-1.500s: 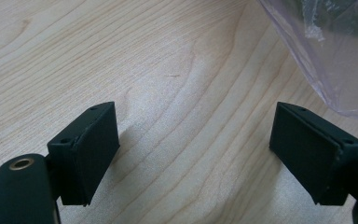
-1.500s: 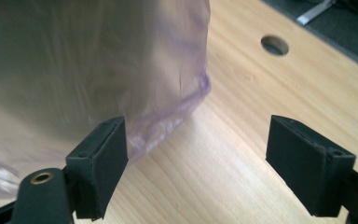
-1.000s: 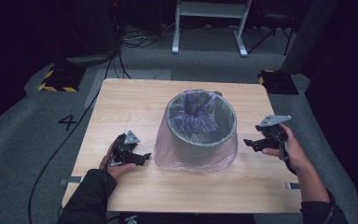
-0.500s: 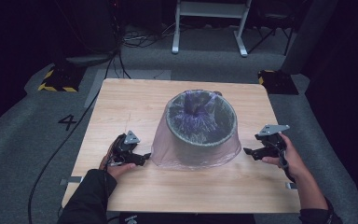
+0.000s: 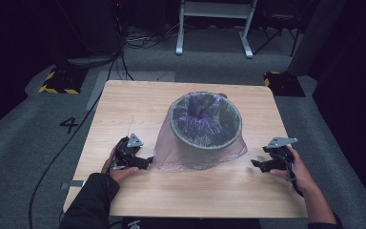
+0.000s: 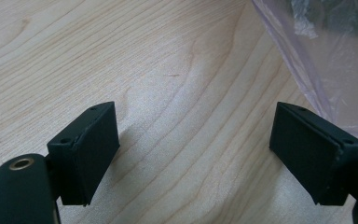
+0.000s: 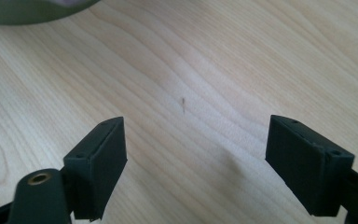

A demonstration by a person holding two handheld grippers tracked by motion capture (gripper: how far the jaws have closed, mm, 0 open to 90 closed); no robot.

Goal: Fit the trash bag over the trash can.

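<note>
From above, a waste bin (image 5: 206,126) lined with a translucent bag (image 5: 198,157) stands mid-surface (image 5: 124,105) between both grippers; the left gripper (image 5: 140,161) is nearer, just beside the bag's skirt, the right gripper (image 5: 259,164) apart. Left gripper view: fingers (image 6: 88,149) apart, empty, the bag at upper right, cut off. Right gripper view: fingers (image 7: 98,161) apart, the bin's base at top left, mostly cropped.

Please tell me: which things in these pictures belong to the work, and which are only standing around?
Belong to the work:
- bin
- plastic bag lining it and hanging down outside
- left claw, open beside the bag
- right claw, open
- table

Only standing around:
- white frame on the floor behind
- striped block
- cable
</note>
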